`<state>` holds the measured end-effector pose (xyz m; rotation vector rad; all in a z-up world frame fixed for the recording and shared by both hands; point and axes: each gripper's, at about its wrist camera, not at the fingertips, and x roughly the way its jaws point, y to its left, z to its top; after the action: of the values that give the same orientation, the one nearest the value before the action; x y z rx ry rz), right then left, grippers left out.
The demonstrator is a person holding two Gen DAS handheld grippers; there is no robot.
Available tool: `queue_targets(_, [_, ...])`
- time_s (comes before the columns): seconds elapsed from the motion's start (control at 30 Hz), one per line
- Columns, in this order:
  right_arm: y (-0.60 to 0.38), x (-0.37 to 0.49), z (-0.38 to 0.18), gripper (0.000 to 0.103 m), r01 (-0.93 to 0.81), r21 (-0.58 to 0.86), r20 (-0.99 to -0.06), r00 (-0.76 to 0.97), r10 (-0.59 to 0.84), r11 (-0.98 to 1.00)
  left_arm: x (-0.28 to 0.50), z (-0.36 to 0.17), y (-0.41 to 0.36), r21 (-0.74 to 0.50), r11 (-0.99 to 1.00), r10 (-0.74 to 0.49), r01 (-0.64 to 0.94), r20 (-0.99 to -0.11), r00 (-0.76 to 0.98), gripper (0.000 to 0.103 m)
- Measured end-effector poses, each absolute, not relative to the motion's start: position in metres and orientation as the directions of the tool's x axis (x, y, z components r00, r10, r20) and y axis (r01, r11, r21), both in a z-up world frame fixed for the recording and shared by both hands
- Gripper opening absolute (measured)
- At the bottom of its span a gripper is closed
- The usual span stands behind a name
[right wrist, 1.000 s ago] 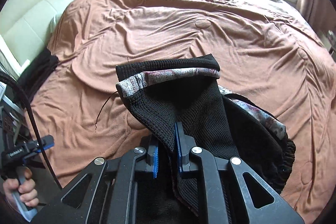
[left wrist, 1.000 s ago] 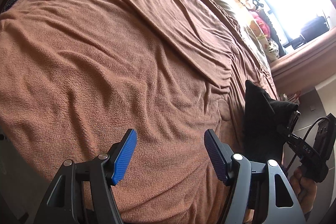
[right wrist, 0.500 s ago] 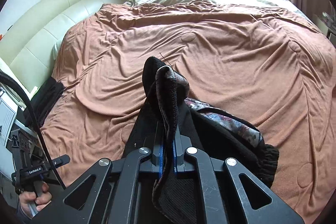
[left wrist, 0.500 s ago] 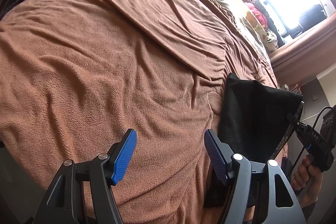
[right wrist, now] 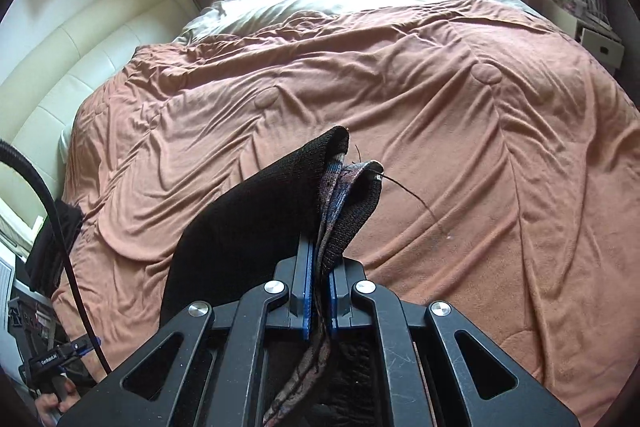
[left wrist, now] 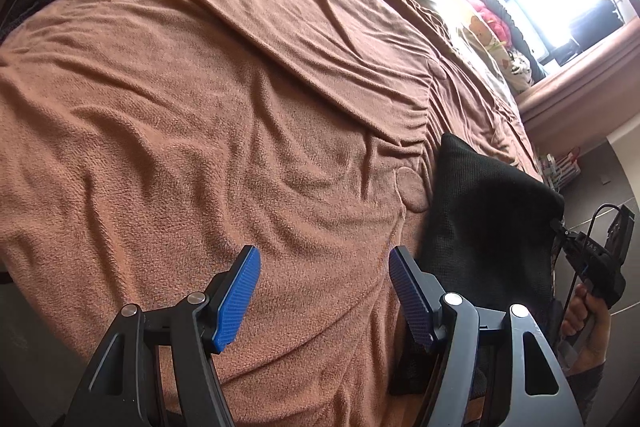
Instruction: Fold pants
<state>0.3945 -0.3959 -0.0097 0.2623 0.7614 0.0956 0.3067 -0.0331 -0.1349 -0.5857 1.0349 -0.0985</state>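
The brown fleece blanket [left wrist: 224, 131] covers the bed with nothing laid out on it, and the black knit pants [right wrist: 256, 227] hang above its near edge instead of resting there. Over the last second they have been lifted and turned: the patterned inner hem that faced the right camera now shows edge-on, with a loose thread trailing off it. The right gripper [right wrist: 318, 291] stays clamped on the bunched fabric, jaws nearly together. The left gripper [left wrist: 324, 293] remains wide open and empty, just beside the hanging cloth [left wrist: 488, 227]. Folding has likely not begun; the pants probably need spreading flat first.
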Motion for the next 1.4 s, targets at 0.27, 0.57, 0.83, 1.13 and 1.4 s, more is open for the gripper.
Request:
queue_targets(0.27, [-0.408, 0.381, -0.025, 0.02, 0.027, 0.353, -0.684, 0.689, 0.238, 0.935, 0.307, -0.139, -0.051, -0.5, 0.851, -0.369, -0.162, -0.787, 0.495, 0.069])
queue_targets(0.57, [-0.417, 0.33, -0.035, 0.044, -0.034, 0.394, -0.667, 0.677, 0.311, 0.918, 0.303, -0.143, -0.074, -0.511, 0.852, -0.41, -0.115, -0.788, 0.46, 0.069])
queue_targets(0.83, [-0.411, 0.29, -0.043, 0.045, -0.118, 0.342, -0.671, 0.664, 0.33, 0.932, 0.295, -0.148, -0.094, -0.509, 0.858, -0.438, -0.066, -0.793, 0.423, 0.069])
queue_targets(1.13, [-0.407, 0.262, -0.05, 0.061, -0.146, 0.246, -0.703, 0.653, 0.28, 0.958, 0.283, -0.157, -0.111, -0.491, 0.87, -0.445, -0.036, -0.815, 0.37, 0.069])
queue_targets(1.4, [-0.379, 0.252, -0.056, 0.063, -0.209, 0.167, -0.731, 0.63, 0.263, 0.964, 0.277, -0.161, -0.122, -0.468, 0.884, -0.431, -0.019, -0.829, 0.356, 0.069])
